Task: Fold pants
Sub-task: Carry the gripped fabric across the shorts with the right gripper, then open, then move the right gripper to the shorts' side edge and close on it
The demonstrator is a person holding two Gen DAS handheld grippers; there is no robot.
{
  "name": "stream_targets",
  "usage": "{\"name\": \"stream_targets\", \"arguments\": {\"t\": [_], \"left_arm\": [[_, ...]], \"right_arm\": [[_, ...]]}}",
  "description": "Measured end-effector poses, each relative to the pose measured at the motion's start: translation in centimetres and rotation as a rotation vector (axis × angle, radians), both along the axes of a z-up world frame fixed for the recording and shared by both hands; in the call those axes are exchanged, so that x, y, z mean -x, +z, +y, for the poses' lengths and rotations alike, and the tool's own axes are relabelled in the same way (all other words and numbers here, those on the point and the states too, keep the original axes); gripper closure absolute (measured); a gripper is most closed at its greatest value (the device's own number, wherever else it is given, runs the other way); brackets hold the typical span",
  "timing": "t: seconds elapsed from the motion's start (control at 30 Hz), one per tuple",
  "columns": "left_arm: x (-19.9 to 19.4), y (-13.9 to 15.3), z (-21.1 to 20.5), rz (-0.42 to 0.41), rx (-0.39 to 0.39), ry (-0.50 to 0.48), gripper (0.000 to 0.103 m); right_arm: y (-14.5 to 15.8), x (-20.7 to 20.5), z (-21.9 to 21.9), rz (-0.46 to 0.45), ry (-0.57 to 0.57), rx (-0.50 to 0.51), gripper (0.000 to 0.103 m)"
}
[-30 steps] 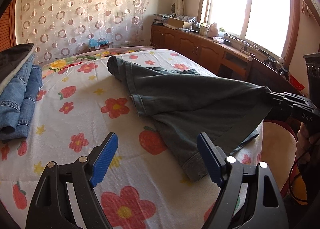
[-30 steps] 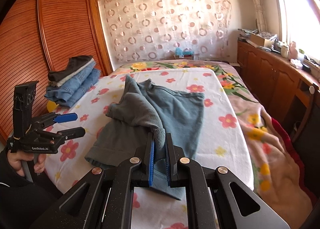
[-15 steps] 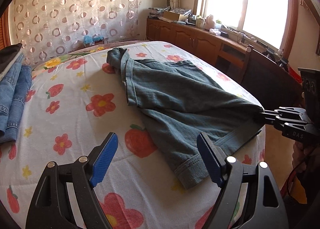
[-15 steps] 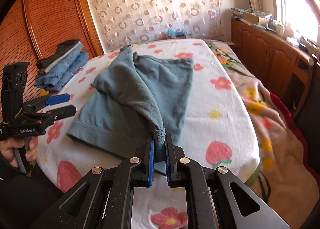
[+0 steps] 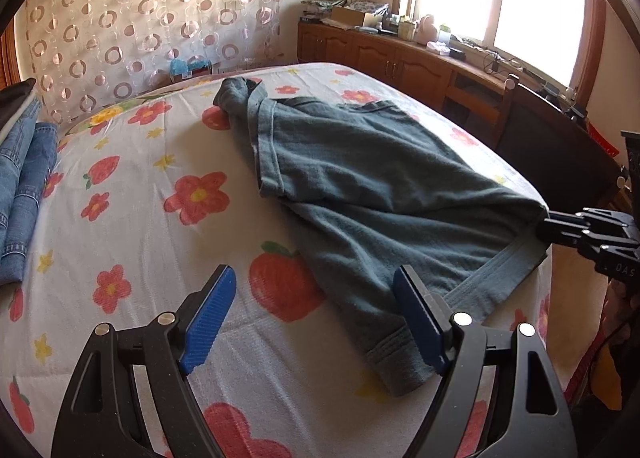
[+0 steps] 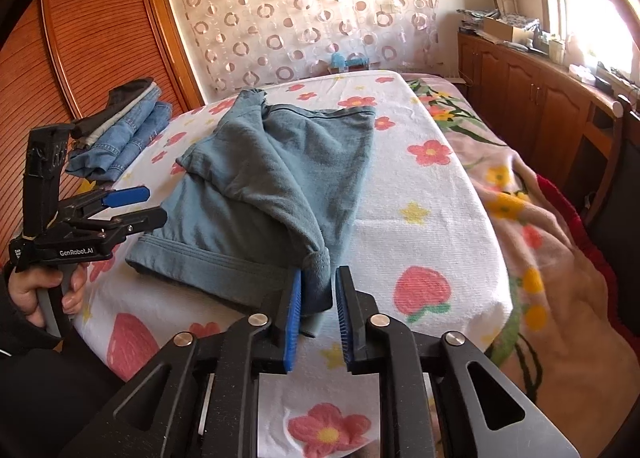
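Grey-green pants (image 5: 360, 185) lay on the flower-and-strawberry bedsheet (image 5: 160, 250), partly folded: an upper layer lay doubled over the lower one, and the waistband end was bunched toward the far side of the bed. One hem corner reached the near edge of the mattress.

Right gripper (image 6: 318, 290): jaws were opening. A bunched corner of the pants sat between the blue pads (image 6: 294, 318); the left pad lay against the cloth, while a gap showed on the right side. In the left wrist view the same gripper (image 5: 548, 225) met the cloth corner at the bed's edge.

Left gripper (image 5: 316, 312): fingers were spread wide with nothing between them, hovering above the sheet just beside the near hem of the pants (image 5: 400, 362). In the right wrist view this gripper (image 6: 154, 203) was held by a hand (image 6: 44, 290) in a dark sleeve, apart from the cloth.

A stack of folded jeans (image 6: 120, 129) rested at the far left of the bed, well apart from the pants, near a wooden wardrobe (image 6: 80, 57).
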State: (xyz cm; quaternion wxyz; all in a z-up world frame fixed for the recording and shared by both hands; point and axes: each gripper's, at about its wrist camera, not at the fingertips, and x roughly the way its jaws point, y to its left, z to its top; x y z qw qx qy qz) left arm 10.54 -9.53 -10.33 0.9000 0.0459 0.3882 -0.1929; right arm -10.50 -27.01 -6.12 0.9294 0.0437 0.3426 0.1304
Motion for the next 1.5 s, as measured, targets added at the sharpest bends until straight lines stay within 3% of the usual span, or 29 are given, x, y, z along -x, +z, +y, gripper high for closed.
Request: {"name": "stream_targets", "arguments": {"t": [0.17, 0.53, 1.03, 1.37, 1.5], "left_arm": [[-0.1, -0.6, -0.1, 0.025, -0.002, 0.004, 0.021], [-0.2, 0.0, 0.5, 0.010, 0.020, 0.011, 0.021], [-1.6, 2.9, 5.5, -0.072, 0.033, 0.088, 0.021], [-2.7, 2.2, 8.6, -0.073, 0.037, 0.129, 0.021], [-3.1, 1.4, 9.5, -0.050, 0.056, 0.146, 0.021]], "right_arm": [[0.2, 0.3, -0.4, -0.007, -0.016, 0.010, 0.072], [1.7, -0.7, -0.5, -0.059, -0.028, 0.012, 0.060], [2.9, -7.7, 6.0, -0.090, 0.128, 0.056, 0.058], [2.4, -12.4, 10.8, -0.051, 0.208, 0.099, 0.058], [2.0, -14.0, 12.0, -0.022, 0.239, 0.093, 0.051]]}}
